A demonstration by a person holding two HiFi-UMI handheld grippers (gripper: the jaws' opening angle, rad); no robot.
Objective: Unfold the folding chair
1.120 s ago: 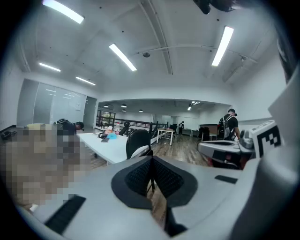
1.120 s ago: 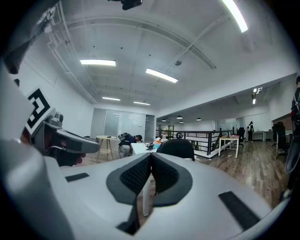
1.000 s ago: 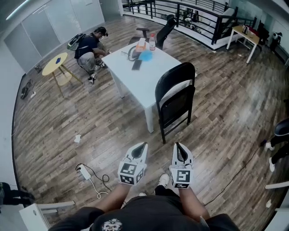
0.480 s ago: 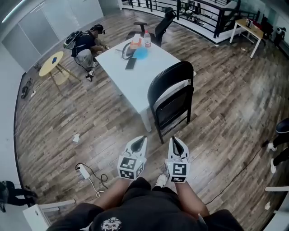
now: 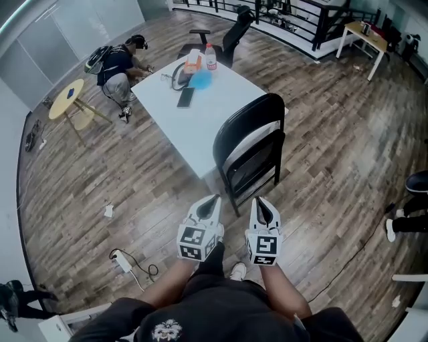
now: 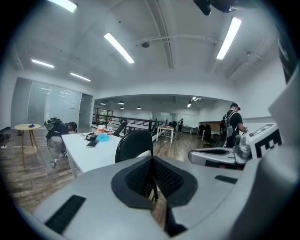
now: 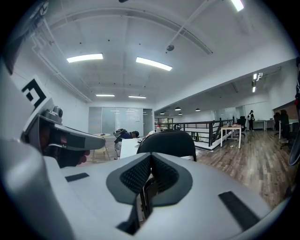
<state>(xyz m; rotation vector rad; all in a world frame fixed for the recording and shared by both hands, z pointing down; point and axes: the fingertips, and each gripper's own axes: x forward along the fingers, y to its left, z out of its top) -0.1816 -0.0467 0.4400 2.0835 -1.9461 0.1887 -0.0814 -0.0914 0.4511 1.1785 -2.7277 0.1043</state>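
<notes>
The black metal folding chair [image 5: 251,157] stands upright and folded flat, seat drawn up against the curved back. It is just beside the near corner of a white rectangular table [image 5: 214,113]; whether it leans on the table cannot be told. The left gripper [image 5: 212,199] and the right gripper [image 5: 261,200] are held side by side, near the chair's feet but apart from it. Each has its jaws pressed together on nothing.

Several things could go wrong from here, as a judgement. With the jaws closed, neither gripper can take the frame until it opens, and a push with closed tips might tip the chair towards the table. The chair sits so close to the table that the swinging seat or legs may strike the corner. That could jolt the dark phone [image 5: 185,97] and the clear plastic bottle [image 5: 210,59] lying further along the top. The wood-plank floor [image 5: 134,174] looks smooth, so the legs may skid as they spread.

A white power strip [image 5: 124,262] with a looped cable lies on the floor to the person's left. Beyond the table a crouching person [image 5: 114,67] is beside a round yellow side table [image 5: 67,99]. A black railing [image 5: 294,17] edges the open room.
</notes>
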